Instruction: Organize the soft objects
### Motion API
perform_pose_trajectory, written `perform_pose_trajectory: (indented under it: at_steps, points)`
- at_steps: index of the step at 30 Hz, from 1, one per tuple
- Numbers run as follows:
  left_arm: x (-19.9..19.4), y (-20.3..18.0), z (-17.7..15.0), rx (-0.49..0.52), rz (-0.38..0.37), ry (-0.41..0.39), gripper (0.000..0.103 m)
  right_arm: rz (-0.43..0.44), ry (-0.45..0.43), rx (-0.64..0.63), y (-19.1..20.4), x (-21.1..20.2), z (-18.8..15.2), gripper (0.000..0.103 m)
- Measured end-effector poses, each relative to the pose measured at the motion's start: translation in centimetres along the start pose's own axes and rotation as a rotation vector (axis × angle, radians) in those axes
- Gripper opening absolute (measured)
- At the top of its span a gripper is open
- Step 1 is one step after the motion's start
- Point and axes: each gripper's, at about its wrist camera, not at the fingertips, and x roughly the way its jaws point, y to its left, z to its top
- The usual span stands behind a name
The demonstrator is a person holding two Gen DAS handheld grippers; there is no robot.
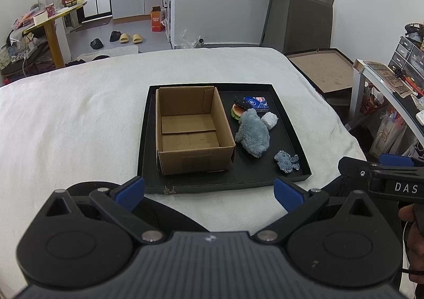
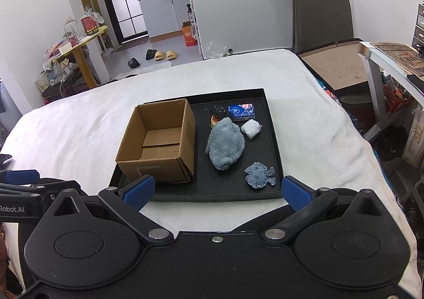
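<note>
A black tray [image 1: 288, 179] [image 2: 273, 139] lies on the white bed. An empty cardboard box [image 1: 190, 129] [image 2: 159, 145] fills its left half. To the right lie a fluffy blue-grey plush [image 1: 253, 135] [image 2: 225, 146], a small flat blue plush [image 1: 286, 161] [image 2: 258, 175], a white wrapped block [image 1: 269, 120] [image 2: 250, 128], a burger toy [image 1: 236, 112] [image 2: 214, 120], a black dotted item [image 1: 241, 102] [image 2: 220, 111] and a blue packet [image 1: 257, 102] [image 2: 242, 109]. My left gripper [image 1: 209, 193] hovers open before the tray's near edge. My right gripper [image 2: 217, 191] is open too, just short of the small blue plush.
The white blanket [image 1: 79, 126] [image 2: 318, 126] covers the bed all around the tray. A brown board [image 1: 320, 68] [image 2: 341, 65] and a cluttered desk [image 1: 392, 81] stand at the right. A yellow table [image 1: 50, 23] [image 2: 79, 47] and slippers [image 1: 131, 38] are beyond the bed.
</note>
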Motion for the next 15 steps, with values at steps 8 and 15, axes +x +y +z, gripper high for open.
perform_pose_trajectory:
  at_steps: [8,15]
  points:
    - [0.00,0.03,0.07,0.001,-0.001,-0.001,0.103,0.003,0.003,-0.007,0.16,0.11,-0.04,0.103]
    - [0.24,0.05,0.44,0.000,0.001,0.000,0.103,0.008,0.008,-0.008,0.07,0.26,0.06,0.103]
